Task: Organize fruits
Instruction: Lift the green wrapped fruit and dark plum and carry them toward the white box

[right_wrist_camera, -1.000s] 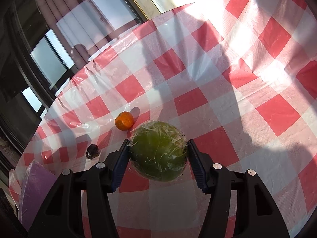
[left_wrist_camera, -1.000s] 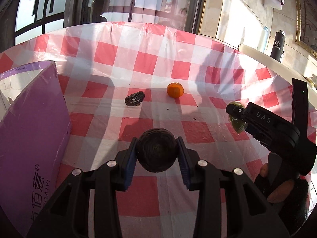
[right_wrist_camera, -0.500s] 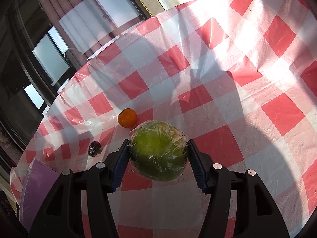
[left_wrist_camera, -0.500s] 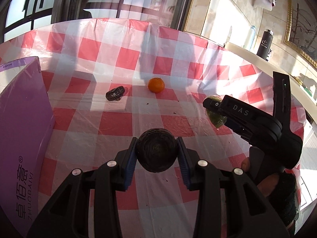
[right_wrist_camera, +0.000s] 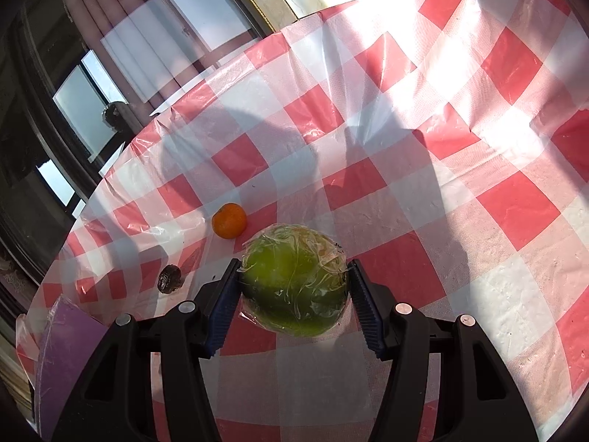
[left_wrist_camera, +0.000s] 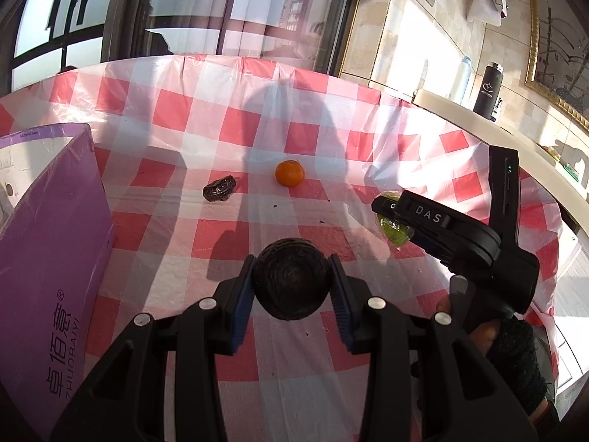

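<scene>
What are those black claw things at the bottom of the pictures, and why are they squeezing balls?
They are grabbing tools that a person holds, one in each hand. Each has two fingers and a small camera looking along them, so each picture comes from one tool. The left gripper squeezes a dark round fruit. The right gripper squeezes a green fruit wrapped in plastic. On the red-and-white checked tablecloth lie an orange and a small dark wrinkled fruit. A purple box stands on the left.
</scene>
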Action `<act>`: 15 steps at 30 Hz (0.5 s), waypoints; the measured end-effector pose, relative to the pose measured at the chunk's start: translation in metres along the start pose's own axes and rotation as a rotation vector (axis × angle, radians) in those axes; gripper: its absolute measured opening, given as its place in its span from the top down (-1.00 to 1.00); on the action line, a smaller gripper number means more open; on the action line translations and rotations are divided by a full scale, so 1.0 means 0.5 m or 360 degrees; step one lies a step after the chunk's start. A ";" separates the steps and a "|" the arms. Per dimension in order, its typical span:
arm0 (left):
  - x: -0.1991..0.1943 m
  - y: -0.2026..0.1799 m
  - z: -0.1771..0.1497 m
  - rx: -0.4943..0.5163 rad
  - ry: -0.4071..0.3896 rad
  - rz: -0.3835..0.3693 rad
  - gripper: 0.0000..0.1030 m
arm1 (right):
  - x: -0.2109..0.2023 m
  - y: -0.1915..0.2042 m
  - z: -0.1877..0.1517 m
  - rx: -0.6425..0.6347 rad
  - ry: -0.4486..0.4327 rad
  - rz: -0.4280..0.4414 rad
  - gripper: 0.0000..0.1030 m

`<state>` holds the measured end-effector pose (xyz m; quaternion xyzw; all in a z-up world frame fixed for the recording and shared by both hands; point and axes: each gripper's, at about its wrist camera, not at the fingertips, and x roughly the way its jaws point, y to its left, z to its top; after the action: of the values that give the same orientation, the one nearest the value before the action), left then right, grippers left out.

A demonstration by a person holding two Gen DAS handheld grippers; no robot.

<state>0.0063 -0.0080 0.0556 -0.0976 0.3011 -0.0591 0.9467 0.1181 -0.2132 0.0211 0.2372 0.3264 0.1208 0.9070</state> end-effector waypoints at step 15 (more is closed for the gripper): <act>-0.290 -0.002 -0.032 0.0094 -0.0118 -0.0011 0.25 | -0.056 -0.019 -0.030 0.0186 -0.0018 -0.0039 -0.11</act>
<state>-0.1208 0.0134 0.1244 -0.0729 0.2636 -0.0675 0.9595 0.0877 -0.2269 0.0212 0.2865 0.3307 0.0890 0.8948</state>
